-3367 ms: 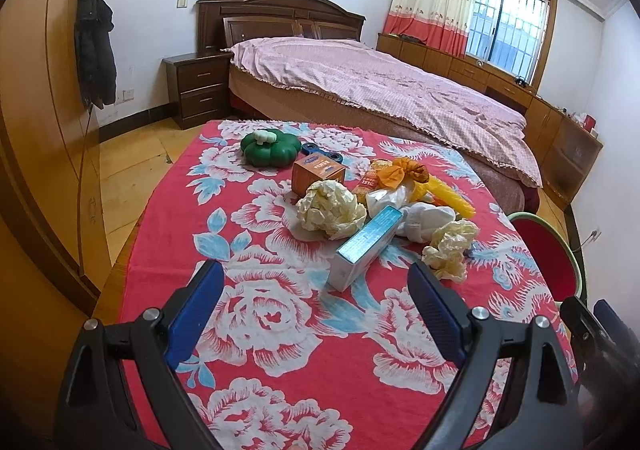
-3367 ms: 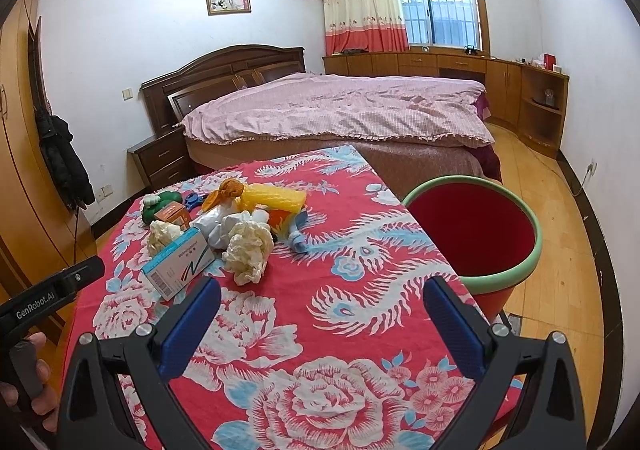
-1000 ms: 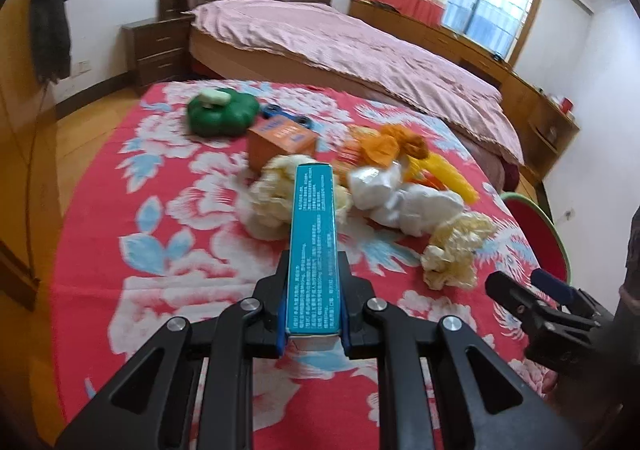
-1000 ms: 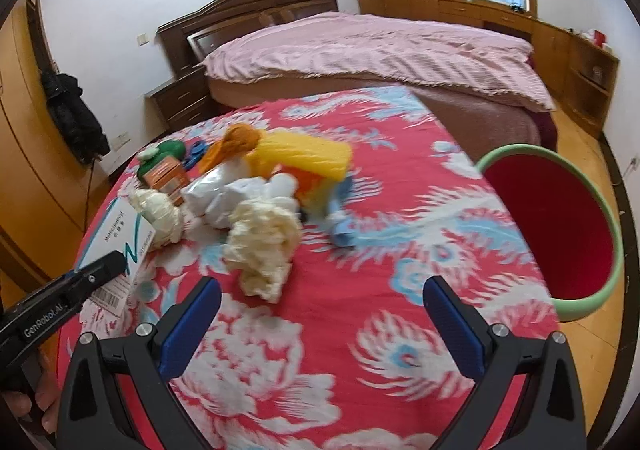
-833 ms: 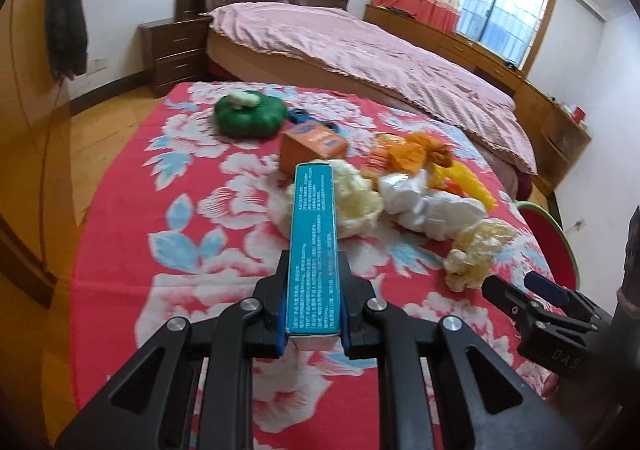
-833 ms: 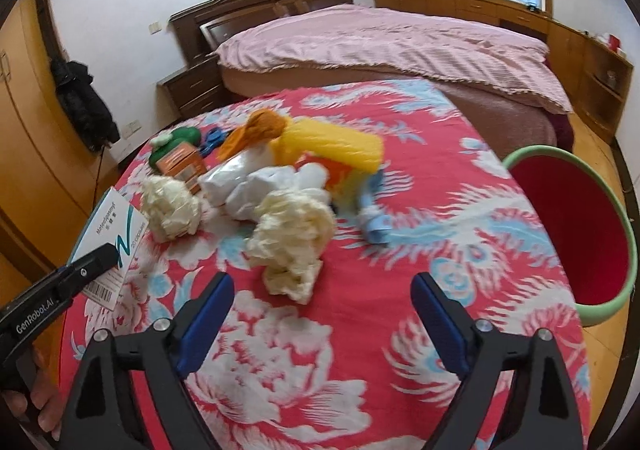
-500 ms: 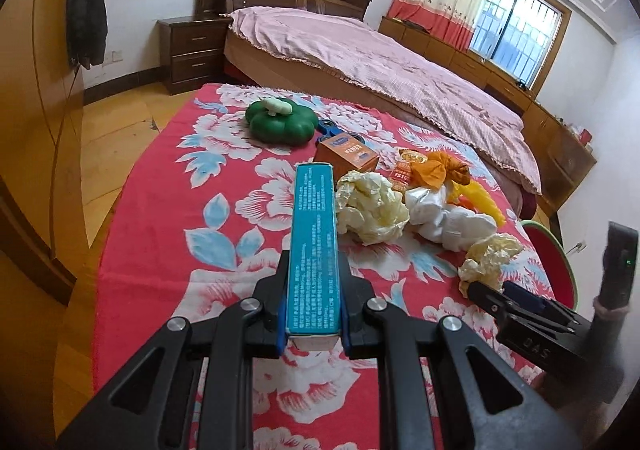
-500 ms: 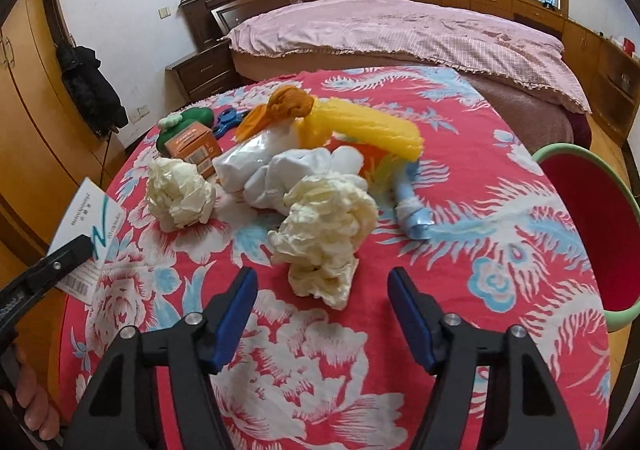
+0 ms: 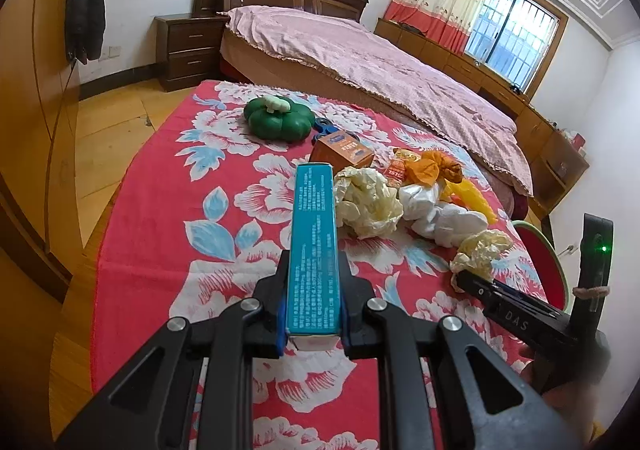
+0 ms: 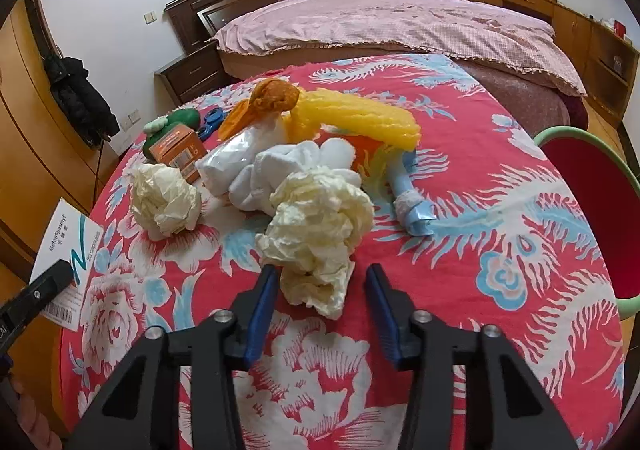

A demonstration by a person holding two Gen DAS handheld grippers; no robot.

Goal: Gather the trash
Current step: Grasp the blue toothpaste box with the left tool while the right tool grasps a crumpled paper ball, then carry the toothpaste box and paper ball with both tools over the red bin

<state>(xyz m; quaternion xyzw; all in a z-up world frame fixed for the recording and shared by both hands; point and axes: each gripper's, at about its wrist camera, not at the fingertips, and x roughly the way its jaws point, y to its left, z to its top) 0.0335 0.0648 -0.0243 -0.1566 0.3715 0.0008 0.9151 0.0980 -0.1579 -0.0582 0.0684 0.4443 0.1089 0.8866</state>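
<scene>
1. My left gripper [image 9: 314, 316] has its fingers clamped on one teal box [image 9: 314, 246], held lengthwise and raised above the near left part of the desk [image 9: 168, 210].
2. My right gripper [image 10: 320, 302] has its fingers closing around one cream paper wad [image 10: 316, 230]; the wad's lower end lies between them, and the blue pads do not yet press on it.
3. That wad sits near the middle of the desk, toward the near edge. A second cream wad [image 10: 164, 202] lies to its left, apart from it.
4. Behind the wads I count one white crumpled bundle [image 10: 280, 166], one yellow wrapper [image 10: 352, 118], one orange bag [image 10: 268, 98] and one pale blue wrapper [image 10: 412, 206], all heaped together mid-desk.
5. Toward the far left corner: one orange carton [image 10: 178, 150], one green pumpkin-shaped item [image 9: 278, 118], one small blue object [image 10: 212, 120].
6. One red bin with a green rim [image 10: 592, 186] stands just beside the desk's right edge.
</scene>
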